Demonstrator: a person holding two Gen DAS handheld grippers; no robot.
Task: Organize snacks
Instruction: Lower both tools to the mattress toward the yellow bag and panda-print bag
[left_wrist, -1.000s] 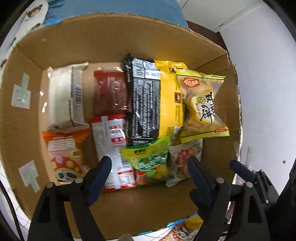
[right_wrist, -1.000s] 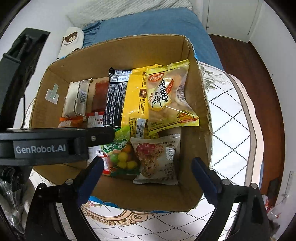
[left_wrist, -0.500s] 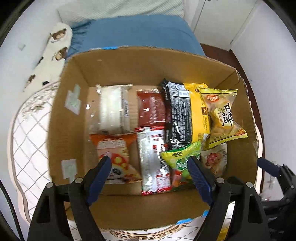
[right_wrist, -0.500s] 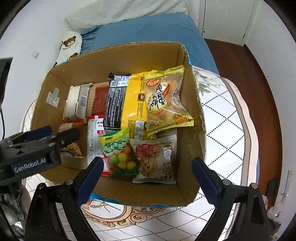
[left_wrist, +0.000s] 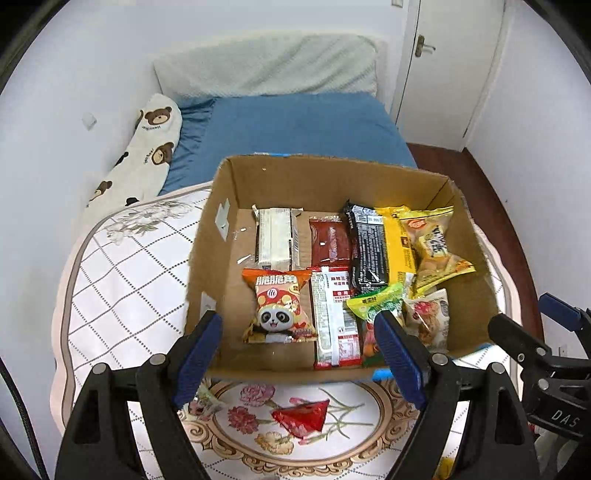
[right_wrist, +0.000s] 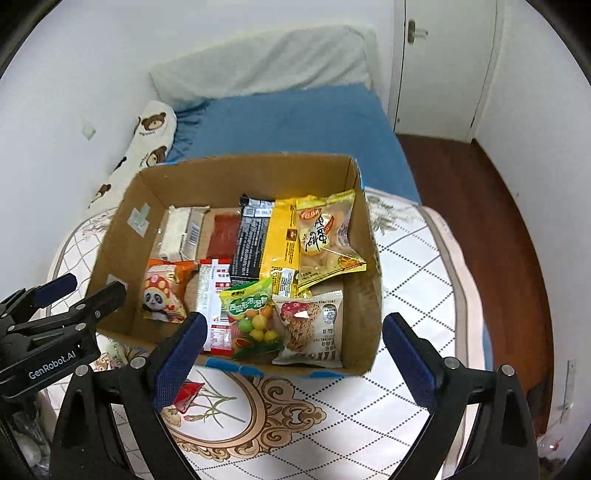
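Observation:
A cardboard box (left_wrist: 207, 258) (right_wrist: 362, 258) stands on a patterned quilt and holds several snack packets side by side: an orange panda bag (left_wrist: 279, 306) (right_wrist: 162, 291), a white bar (left_wrist: 275, 240), a red packet (left_wrist: 330, 243), a black-and-yellow pack (left_wrist: 380, 247) (right_wrist: 266, 243), a yellow pastry bag (left_wrist: 432, 247) (right_wrist: 325, 240), a green candy bag (right_wrist: 251, 314) and an oat cookie pack (right_wrist: 310, 328). A small red packet (left_wrist: 303, 415) lies on the quilt in front of the box. My left gripper (left_wrist: 299, 354) is open and empty, raised before the box. My right gripper (right_wrist: 291, 354) is open and empty too.
The quilt (left_wrist: 122, 280) (right_wrist: 417, 280) lies on a bed with a blue sheet (left_wrist: 295, 125), a bear-print pillow (left_wrist: 144, 147) and a grey-white pillow (left_wrist: 266, 66) by the wall. A white door (left_wrist: 450, 55) and dark wood floor (right_wrist: 480, 206) are at the right.
Both grippers have drawn back and up from inside the box, so the whole box, the quilt and the room now show. Both stay open and empty.

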